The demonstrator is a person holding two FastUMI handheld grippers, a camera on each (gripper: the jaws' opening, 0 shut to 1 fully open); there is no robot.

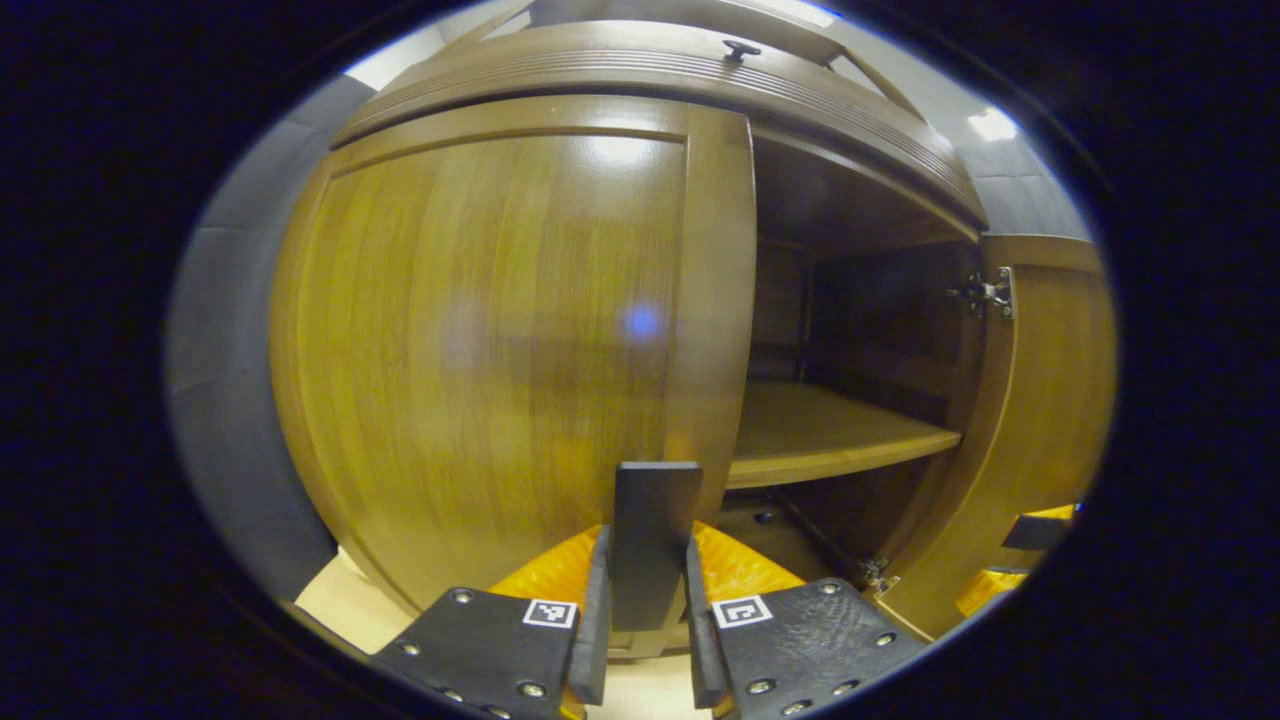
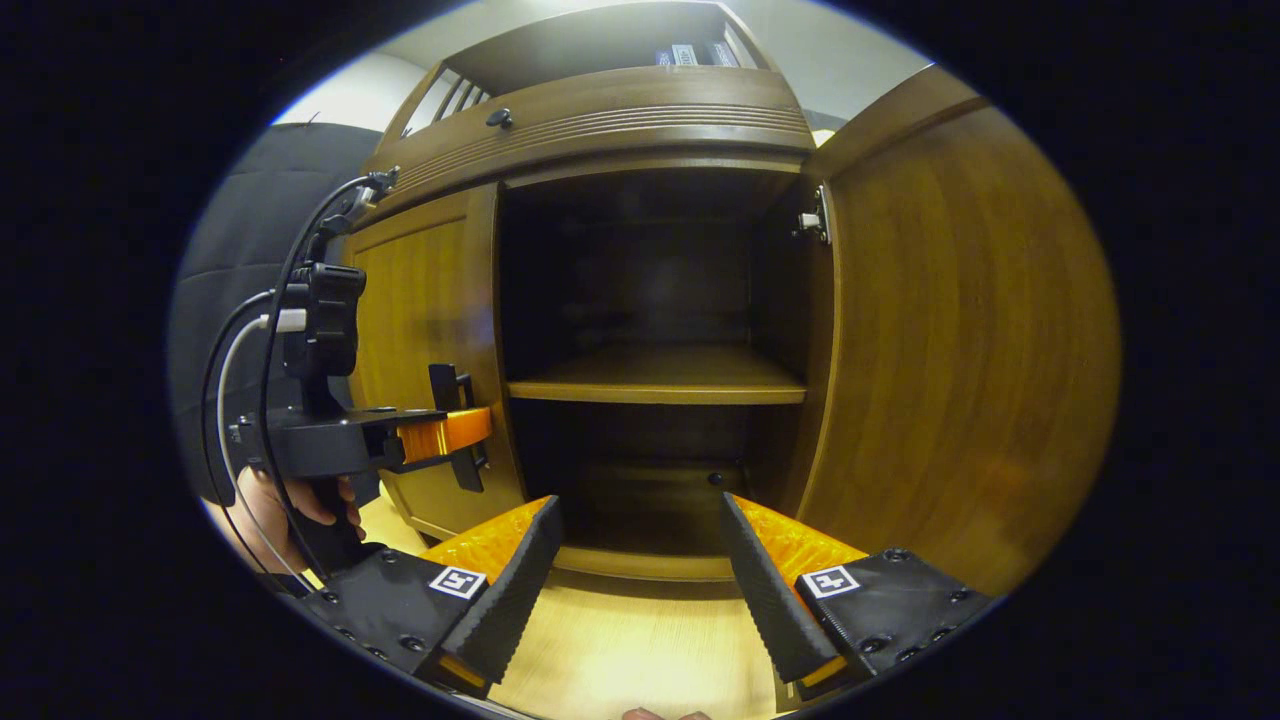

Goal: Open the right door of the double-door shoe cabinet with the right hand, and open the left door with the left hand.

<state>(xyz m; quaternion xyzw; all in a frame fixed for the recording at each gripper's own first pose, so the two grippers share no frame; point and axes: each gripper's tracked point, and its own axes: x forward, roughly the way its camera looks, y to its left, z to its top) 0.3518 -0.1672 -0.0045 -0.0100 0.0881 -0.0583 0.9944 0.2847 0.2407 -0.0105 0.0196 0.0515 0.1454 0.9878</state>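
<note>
The brown wooden shoe cabinet [image 1: 660, 70] stands close in front of me. Its left door [image 1: 480, 340] lies flat against the cabinet front. A dark upright handle [image 1: 655, 510] near that door's inner edge sits between the fingers of my left gripper [image 1: 647, 575], which is shut on it. In the right gripper view the left gripper [image 2: 445, 432], held by a hand [image 2: 270, 510], grips the handle [image 2: 455, 395] on the left door [image 2: 425, 300]. The right door [image 2: 960, 340] is swung wide open. My right gripper [image 2: 640, 575] hangs open and empty before the opening.
Inside the open right half is a bare wooden shelf [image 2: 660, 378] with dark space above and below. A metal hinge [image 2: 815, 222] holds the open door. A drawer knob [image 2: 498, 118] sits on the moulding above. Pale flooring [image 2: 630, 650] lies under the grippers.
</note>
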